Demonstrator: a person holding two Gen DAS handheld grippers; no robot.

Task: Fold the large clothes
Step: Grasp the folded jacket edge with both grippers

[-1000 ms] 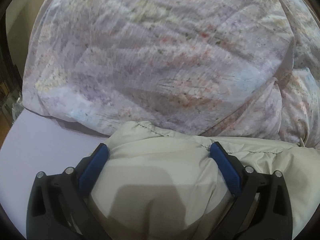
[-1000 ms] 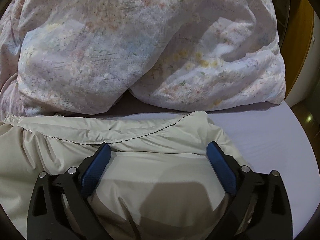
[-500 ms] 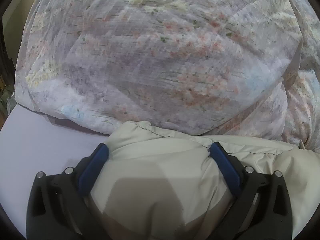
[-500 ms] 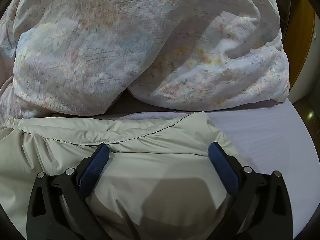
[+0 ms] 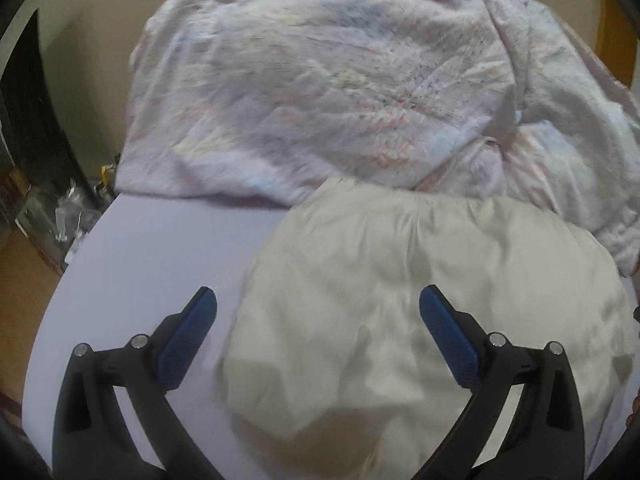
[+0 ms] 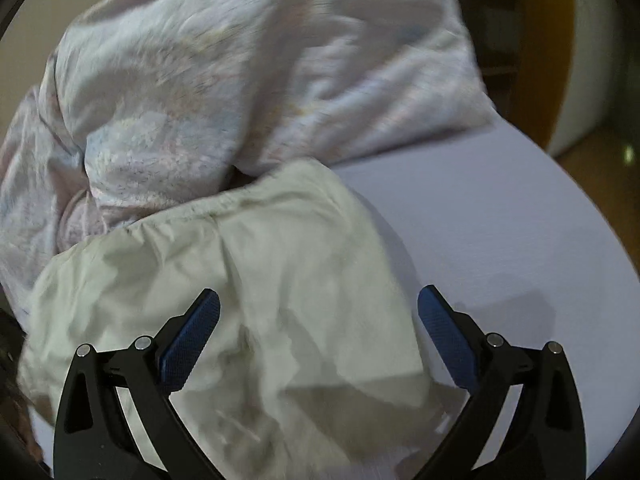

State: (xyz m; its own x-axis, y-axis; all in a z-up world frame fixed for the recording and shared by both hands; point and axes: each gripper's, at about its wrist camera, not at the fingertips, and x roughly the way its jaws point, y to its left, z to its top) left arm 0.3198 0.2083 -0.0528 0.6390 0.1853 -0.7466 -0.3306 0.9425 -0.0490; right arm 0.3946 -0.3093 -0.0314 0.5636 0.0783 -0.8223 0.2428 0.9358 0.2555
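The cream garment [image 5: 420,320] is seen lying on the lavender bed sheet [image 5: 160,264], its far gathered edge touching the floral duvet [image 5: 320,92] heaped across the upper half of both views. The left claw [image 5: 318,308] is held with its 2 fingers spread apart and empty, the garment filling the lower right of its frame; the right claw [image 6: 319,308] is likewise spread and empty, the garment [image 6: 260,280] filling the lower left. The garment's long axis is judged to run from 1 claw to the other, so neither is clearly nearer.
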